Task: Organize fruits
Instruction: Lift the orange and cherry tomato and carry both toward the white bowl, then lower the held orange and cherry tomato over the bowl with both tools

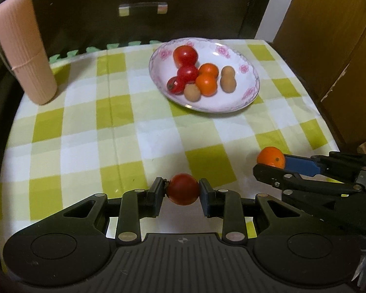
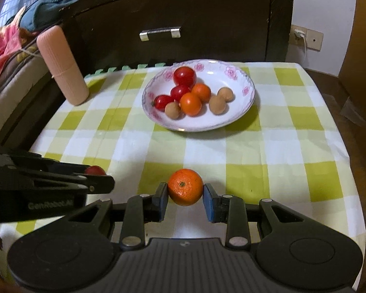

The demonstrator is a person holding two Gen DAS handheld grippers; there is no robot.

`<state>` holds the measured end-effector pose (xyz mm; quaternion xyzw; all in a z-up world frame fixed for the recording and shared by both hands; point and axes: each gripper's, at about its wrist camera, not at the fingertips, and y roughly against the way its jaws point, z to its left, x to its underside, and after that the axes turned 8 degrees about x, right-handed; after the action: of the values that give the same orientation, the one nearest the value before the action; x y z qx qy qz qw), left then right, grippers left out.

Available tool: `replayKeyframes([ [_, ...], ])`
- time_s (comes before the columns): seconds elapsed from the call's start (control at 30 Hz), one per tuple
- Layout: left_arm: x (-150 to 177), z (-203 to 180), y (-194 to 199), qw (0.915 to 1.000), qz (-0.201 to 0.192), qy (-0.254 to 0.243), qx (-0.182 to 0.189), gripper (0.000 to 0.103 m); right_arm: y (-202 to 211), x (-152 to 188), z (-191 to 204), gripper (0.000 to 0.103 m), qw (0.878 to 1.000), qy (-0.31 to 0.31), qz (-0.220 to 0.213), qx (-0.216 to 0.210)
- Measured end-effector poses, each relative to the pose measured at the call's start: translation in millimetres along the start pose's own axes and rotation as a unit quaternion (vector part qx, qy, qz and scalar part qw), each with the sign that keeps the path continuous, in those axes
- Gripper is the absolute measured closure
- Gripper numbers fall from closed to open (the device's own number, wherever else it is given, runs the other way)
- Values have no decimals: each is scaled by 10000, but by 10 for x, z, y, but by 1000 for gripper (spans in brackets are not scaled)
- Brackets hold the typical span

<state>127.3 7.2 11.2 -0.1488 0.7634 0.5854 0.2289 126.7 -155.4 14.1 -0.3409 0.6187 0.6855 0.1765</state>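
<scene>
Tomato [image 1: 183, 189]: clamped between the left gripper [image 1: 183, 193] pads, at 6 o'clock of the plate.
Tangerine [image 2: 185, 187]: pinched by the right gripper [image 2: 185, 195], near the tablecloth [image 2: 244, 151].
Plate [image 2: 246, 102]: at 12 o'clock, crowded with tomatoes, tangerines and small brown fruits.
Risk: squeezing too hard may burst the tomato; either fruit dropped onto the pile could roll off the shallow rim.

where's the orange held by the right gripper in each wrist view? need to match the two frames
Left wrist view: the orange sits at the lower right, between the fingers of the right gripper, which comes in from the right edge.
Right wrist view: the orange is at bottom centre, between the right gripper's blue pads.
Shared landmark: the flowered plate of fruit, beyond the orange in both views.
</scene>
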Motion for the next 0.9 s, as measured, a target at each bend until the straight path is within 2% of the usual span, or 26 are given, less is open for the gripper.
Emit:
replayKeyframes([
  [0.4, -379, -34, -139, 9998, -197, -39, 91, 64, -117, -353, -144, 73, 9993, -328, -196, 32],
  [0.9, -865, 4, -445, 9995, -309, -71, 34, 63, -472, -768, -303, 73, 9980, -506, -356, 159],
])
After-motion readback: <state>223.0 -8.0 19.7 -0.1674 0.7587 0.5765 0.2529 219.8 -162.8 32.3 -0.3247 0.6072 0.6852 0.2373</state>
